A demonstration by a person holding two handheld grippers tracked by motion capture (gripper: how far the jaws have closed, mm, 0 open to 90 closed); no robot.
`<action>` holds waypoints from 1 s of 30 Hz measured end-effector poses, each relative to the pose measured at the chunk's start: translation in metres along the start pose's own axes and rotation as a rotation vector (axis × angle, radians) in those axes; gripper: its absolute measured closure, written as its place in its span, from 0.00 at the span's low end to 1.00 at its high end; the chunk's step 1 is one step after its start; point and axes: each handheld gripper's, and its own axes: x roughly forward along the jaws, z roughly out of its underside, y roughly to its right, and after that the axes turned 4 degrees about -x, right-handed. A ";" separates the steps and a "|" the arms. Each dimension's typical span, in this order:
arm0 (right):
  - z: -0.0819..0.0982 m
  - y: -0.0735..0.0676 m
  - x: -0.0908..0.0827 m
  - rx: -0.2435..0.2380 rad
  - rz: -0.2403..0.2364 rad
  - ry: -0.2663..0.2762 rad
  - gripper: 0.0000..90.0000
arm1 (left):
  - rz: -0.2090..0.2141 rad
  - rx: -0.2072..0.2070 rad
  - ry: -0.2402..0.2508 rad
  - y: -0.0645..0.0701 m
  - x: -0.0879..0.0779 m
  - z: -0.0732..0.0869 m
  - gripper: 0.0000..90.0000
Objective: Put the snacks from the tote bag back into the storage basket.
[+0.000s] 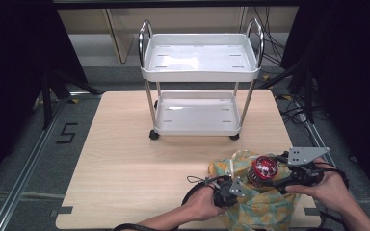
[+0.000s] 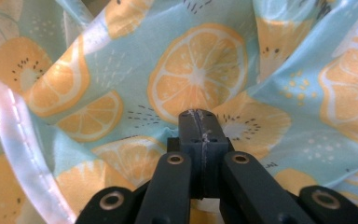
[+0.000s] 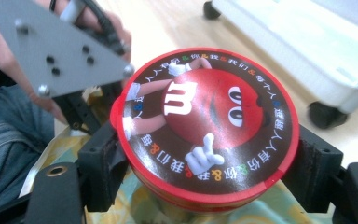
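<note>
Above the fruit-print bag (image 1: 260, 204) | my right gripper (image 3: 205, 158) clamps the red M&M's tin (image 3: 205, 123) | my left gripper (image 2: 200, 116) pinches the bag's cloth.

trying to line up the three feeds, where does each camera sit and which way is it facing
High view: fixed above the person's side of the table, looking forward and down at the cart; both forearms, left gripper and right gripper show.
Left gripper view: rides the left gripper, facing the fruit-print bag; its jaws are shut on the cloth.
Right gripper view: rides the right gripper, looking down on the red candy tin between its jaws.
Shared: bag and tin also appear in the high view.
</note>
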 end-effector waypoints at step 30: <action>-0.037 0.017 -0.001 -0.003 0.032 0.043 0.29 | -0.098 -0.105 0.257 -0.018 -0.103 0.009 0.64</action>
